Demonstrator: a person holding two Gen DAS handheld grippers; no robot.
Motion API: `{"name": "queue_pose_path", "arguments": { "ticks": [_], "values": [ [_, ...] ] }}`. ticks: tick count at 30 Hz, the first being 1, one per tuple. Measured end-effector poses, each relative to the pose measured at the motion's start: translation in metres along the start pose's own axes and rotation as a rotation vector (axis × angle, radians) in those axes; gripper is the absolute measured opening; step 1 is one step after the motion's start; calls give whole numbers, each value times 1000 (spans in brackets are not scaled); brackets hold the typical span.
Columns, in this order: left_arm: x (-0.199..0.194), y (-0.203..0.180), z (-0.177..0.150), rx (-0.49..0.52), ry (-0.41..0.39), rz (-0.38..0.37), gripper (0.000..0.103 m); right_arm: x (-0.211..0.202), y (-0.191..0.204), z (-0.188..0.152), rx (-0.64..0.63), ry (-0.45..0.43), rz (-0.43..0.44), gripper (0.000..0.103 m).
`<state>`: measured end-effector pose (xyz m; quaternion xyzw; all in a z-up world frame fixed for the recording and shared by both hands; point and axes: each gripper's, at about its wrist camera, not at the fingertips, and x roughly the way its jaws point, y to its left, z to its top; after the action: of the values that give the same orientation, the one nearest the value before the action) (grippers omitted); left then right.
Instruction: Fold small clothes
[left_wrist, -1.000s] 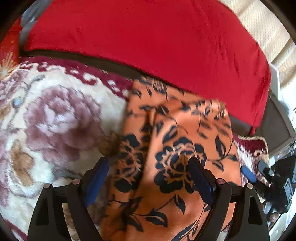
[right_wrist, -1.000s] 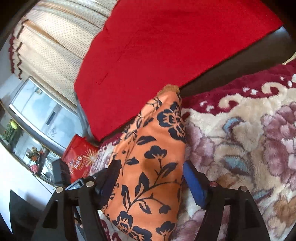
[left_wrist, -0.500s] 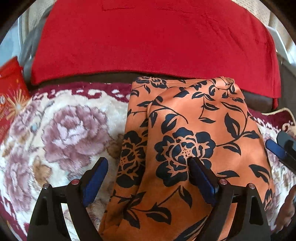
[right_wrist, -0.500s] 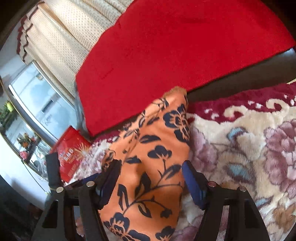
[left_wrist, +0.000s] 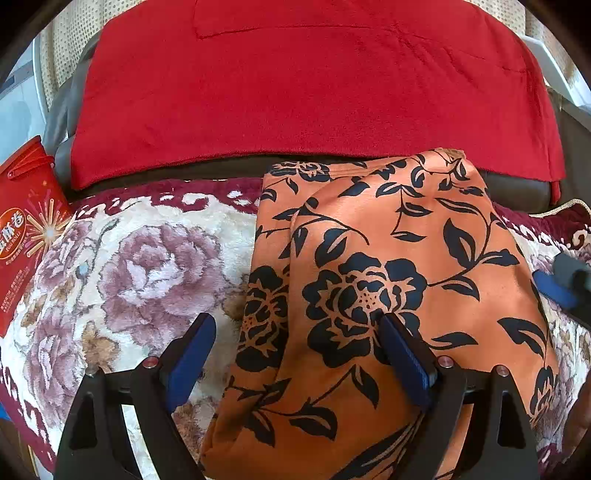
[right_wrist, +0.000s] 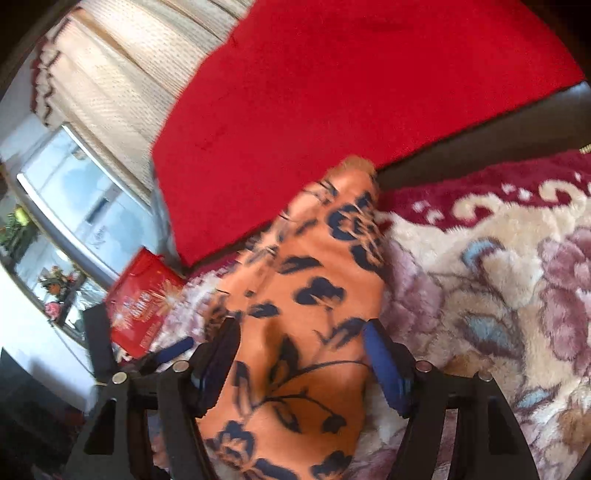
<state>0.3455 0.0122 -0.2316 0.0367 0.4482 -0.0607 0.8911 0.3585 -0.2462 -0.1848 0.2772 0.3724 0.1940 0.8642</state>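
An orange garment with black flowers (left_wrist: 388, 280) lies folded on a plush floral blanket (left_wrist: 140, 266); it also shows in the right wrist view (right_wrist: 306, 332). My left gripper (left_wrist: 295, 339) is open, its jaws astride the garment's left edge, just above the cloth. My right gripper (right_wrist: 301, 339) is open over the garment's near end, one finger on each side; it shows in the left wrist view (left_wrist: 561, 288) at the right edge. That view is blurred.
A red towel (left_wrist: 314, 88) drapes the dark sofa back (left_wrist: 517, 188) behind the garment. A red snack bag (left_wrist: 22, 229) lies at the blanket's left end. Cream curtains (right_wrist: 122, 85) and a window (right_wrist: 81, 199) stand beyond.
The left gripper has drawn back and swung to face the garment squarely, so more of the cloth shows. The right gripper has shifted over the garment's end. Both stayed open.
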Motion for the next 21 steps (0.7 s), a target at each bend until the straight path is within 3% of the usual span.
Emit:
{"name": "queue_pose_path", "arguments": {
  "ticks": [3,7,14,17,21],
  "values": [
    [-1,-1,-1,11,-5,5,91,-4,9,-2,-38,-9,42,72],
    [-1,-1,-1,9,-5,-6,91,19,-1,-8,-8,83,-9,73],
    [-4,0,0,5,-10,-13,91,7,-13,-3,81,56,46,73],
    [-11,10,4,-30,-29,-72,91,0,-16,-2,90,46,43,73],
    [-11,38,8,-148,-30,-178,91,-10,-20,1,85,18,-1,73]
  ]
}}
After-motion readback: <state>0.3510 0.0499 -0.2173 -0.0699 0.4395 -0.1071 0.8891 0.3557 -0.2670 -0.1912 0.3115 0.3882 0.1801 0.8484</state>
